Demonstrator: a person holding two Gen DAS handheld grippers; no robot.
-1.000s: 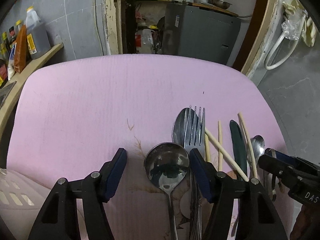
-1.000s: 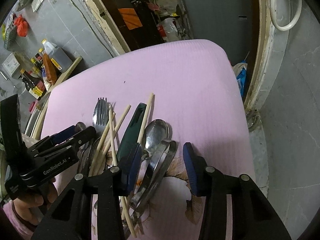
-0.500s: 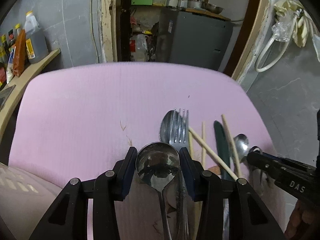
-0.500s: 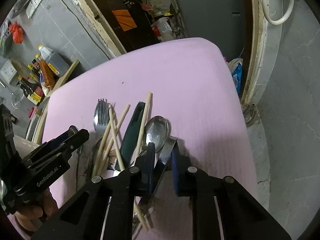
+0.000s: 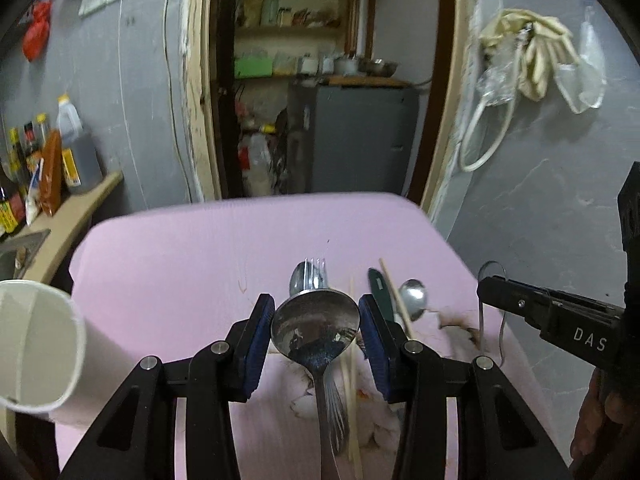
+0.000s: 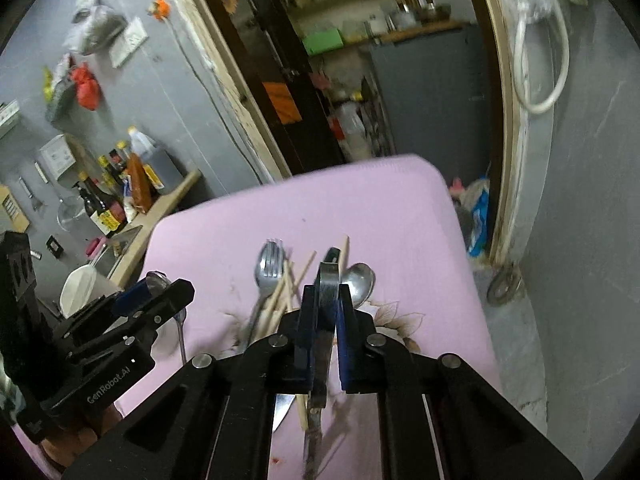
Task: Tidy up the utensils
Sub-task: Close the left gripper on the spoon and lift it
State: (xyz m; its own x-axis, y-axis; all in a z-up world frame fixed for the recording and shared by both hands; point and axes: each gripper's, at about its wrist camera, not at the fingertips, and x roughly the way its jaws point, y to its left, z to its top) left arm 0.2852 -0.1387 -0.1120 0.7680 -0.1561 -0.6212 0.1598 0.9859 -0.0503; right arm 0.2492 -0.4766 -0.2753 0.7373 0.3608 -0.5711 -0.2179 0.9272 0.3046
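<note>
Holding right now: the left gripper is clamped on the bowl of a big steel spoon, and the right gripper is pinched on a flat metal utensil. I honestly can't tell what kind it is.
Jaws: both pairs have just been closing. The left ones stand partway apart with the spoon bowl wedged between the pads. The right ones are nearly together, with only that thin strip between them.
Where the stuff is: both held pieces look to be just above the near end of the pink mat. The rest lies on the mat beneath them, that's a fork, some chopsticks, a green-handled knife and a small spoon. A white divided holder sits at the mat's near left corner.
What could go wrong: my worry is the big spoon. It's gripped across a rounded, slick bowl and the long handle hangs free, so any tilt could make it pivot or pop out. The right-hand strip is held along a thin edge and could twist. The two grippers are also close together over the mat, so swinging one toward the holder could clip the other or tip the holder.
Looks: the big spoon is shiny with a deep round bowl and a bit of grime in it. The strip is dull grey steel.
</note>
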